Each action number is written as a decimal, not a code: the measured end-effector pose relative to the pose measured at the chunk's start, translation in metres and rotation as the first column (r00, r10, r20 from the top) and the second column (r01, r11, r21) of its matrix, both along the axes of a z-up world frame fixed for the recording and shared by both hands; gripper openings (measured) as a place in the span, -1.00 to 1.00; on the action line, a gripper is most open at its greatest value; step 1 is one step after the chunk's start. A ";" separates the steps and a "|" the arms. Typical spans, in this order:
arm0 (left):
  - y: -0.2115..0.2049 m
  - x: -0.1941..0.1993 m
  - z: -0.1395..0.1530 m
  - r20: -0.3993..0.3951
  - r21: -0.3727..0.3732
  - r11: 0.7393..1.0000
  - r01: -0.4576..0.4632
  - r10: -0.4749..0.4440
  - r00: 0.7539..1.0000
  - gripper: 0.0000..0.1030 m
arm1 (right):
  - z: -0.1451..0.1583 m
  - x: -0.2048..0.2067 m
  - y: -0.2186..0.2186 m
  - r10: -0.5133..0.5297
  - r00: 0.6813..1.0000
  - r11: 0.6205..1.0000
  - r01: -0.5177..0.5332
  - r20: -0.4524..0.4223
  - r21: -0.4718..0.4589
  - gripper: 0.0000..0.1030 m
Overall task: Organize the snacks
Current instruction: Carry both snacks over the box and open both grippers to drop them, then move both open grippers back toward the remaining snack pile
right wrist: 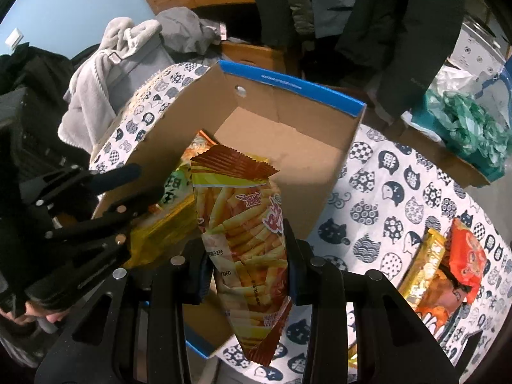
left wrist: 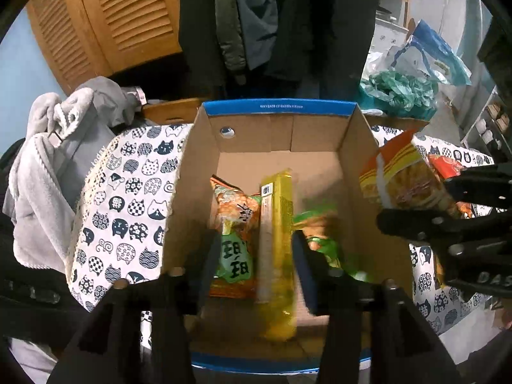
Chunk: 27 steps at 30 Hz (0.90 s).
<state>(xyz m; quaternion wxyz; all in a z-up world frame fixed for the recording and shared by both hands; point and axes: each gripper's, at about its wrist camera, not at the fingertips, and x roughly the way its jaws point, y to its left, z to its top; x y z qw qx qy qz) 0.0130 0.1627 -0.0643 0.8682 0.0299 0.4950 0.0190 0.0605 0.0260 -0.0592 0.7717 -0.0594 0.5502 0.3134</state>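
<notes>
An open cardboard box (left wrist: 358, 192) with a blue rim stands on the cat-print tablecloth (left wrist: 128, 198). Inside lie an orange-green snack bag (left wrist: 233, 224), a long yellow packet (left wrist: 278, 249) and a green bag (left wrist: 323, 233). My left gripper (left wrist: 256, 262) hovers over the box, its jaws open either side of the yellow packet, which looks blurred and loose. My right gripper (right wrist: 246, 262) is shut on a yellow-red bag of fries snacks (right wrist: 246, 230), held at the box's (right wrist: 323, 166) right wall; that bag also shows in the left wrist view (left wrist: 403, 182).
On the cloth right of the box lie a yellow packet (right wrist: 422, 262) and red-orange snack bags (right wrist: 460, 265). Grey clothes (left wrist: 48, 166) are piled at the left. Green plastic bags (left wrist: 400, 92) sit at the back right. Dark coats (left wrist: 275, 22) hang behind.
</notes>
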 end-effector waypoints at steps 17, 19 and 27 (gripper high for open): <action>-0.015 0.000 0.003 -0.003 -0.006 0.999 0.036 -0.036 0.999 0.15 | 0.011 -0.008 -0.020 -0.025 1.000 0.999 0.024 0.008 0.026 0.26; -0.021 0.000 0.004 -0.004 -0.004 0.999 0.048 -0.048 0.999 0.16 | 0.011 -0.008 -0.026 -0.033 0.999 0.999 0.033 0.014 0.017 0.30; -0.057 -0.001 0.006 -0.004 0.030 0.991 0.133 -0.133 0.991 0.33 | 0.006 -0.014 -0.068 -0.090 0.996 0.996 0.090 0.020 -0.010 0.36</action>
